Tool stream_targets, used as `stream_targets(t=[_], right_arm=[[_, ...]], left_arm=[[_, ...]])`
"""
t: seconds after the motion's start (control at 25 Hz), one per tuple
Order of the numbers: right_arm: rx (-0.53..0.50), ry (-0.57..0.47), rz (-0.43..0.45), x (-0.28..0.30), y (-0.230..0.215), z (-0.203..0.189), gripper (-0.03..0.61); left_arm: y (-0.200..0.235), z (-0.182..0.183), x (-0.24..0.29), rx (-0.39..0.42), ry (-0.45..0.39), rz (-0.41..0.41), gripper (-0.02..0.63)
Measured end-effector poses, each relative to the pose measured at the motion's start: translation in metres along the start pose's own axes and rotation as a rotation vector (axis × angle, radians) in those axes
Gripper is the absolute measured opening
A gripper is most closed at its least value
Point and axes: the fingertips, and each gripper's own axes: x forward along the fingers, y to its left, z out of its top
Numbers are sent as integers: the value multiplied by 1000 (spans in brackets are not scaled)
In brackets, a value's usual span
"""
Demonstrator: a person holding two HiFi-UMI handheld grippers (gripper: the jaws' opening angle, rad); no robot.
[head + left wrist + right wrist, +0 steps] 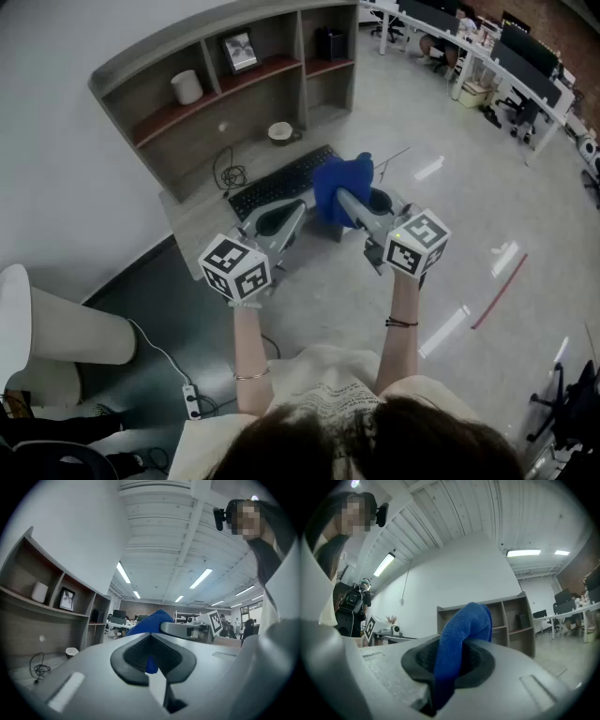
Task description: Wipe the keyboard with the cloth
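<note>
Right hand-held gripper point(344, 200) pinches the blue cloth point(340, 180) at the keyboard's point(279, 187) right end; left hand-held gripper point(151, 649), pressed together, sits just beside the cloth.

All 3 views (head's steeply downward) share cloth point(342, 187).

The cloth point(461, 634) is a plain, deep blue. The keyboard point(281, 184) is black. The left gripper point(278, 221) and right gripper point(352, 204) are pale grey with black ribbed pads point(136, 656), and each carries a white cube point(234, 267) printed with black square markers. The desk point(202, 223) is grey-brown wood grain, its shelf boards point(272, 67) reddish brown, with a white cup point(187, 86). The floor point(450, 216) is glossy pale grey with one red stripe point(499, 291).
</note>
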Motion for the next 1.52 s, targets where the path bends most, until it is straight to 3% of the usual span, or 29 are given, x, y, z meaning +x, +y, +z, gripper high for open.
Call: stream_targets(t=[0.52,0.96,1.24,1.52], right_arm=[[3,7,2,-8,-8,-2,58],[32,-22,-57,-47,-34,1,58],[63,-30,-15,-57,-41,-5,58],[71,8,6,-46,-49,-23,58]], left_arm=[[-3,-5,8,-2,11,22,2],[-12,-21,15,-3,2,127,2],[-13,-30,30,-26,-4,147,2],[-4,-52,43,-51,46,154,2]])
